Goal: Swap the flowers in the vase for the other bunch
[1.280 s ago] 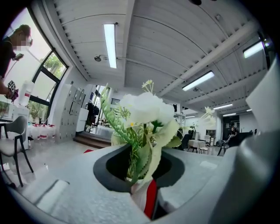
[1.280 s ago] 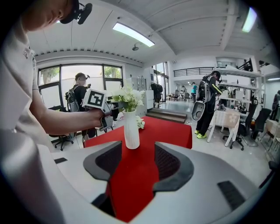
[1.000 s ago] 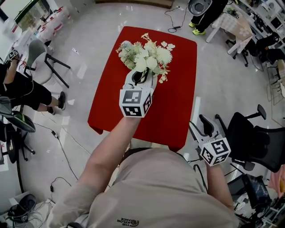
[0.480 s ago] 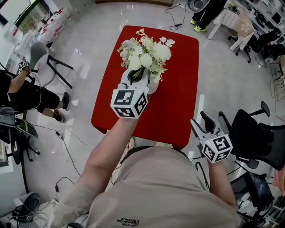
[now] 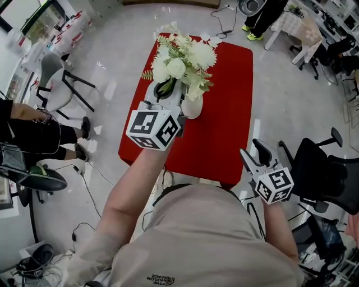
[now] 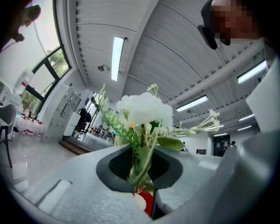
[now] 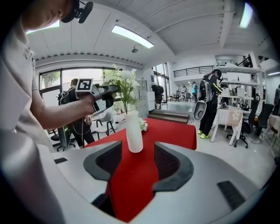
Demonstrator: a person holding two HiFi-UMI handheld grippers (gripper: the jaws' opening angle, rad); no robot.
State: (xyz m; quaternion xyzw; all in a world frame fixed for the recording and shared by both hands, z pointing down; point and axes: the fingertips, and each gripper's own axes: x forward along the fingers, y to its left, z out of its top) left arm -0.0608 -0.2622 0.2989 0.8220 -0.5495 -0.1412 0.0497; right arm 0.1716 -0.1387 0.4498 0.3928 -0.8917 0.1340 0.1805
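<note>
My left gripper [image 5: 167, 91] is shut on the green stems of a white and green flower bunch [image 5: 182, 56], held above the white vase [image 5: 192, 106] on the red table [image 5: 224, 123]. In the left gripper view the stems [image 6: 144, 159] run between the jaws, with the white bloom [image 6: 144, 109] above. From the right gripper view the left gripper [image 7: 110, 91] holds the bunch [image 7: 124, 76] over the vase [image 7: 134, 131]; its stems reach down to the vase mouth. A second small bunch [image 7: 142, 126] lies on the table behind the vase. My right gripper [image 5: 251, 158] is open, empty, off the near right corner.
A black office chair [image 5: 320, 174] stands right of the table and a grey chair [image 5: 56, 84] to the left. A seated person [image 5: 28, 123] is at far left; another person [image 5: 263, 17] stands beyond the table. Cables lie on the floor [image 5: 90, 185].
My left gripper has risen with the flower bunch, drawing it up out of the vase. The right gripper has stayed in place.
</note>
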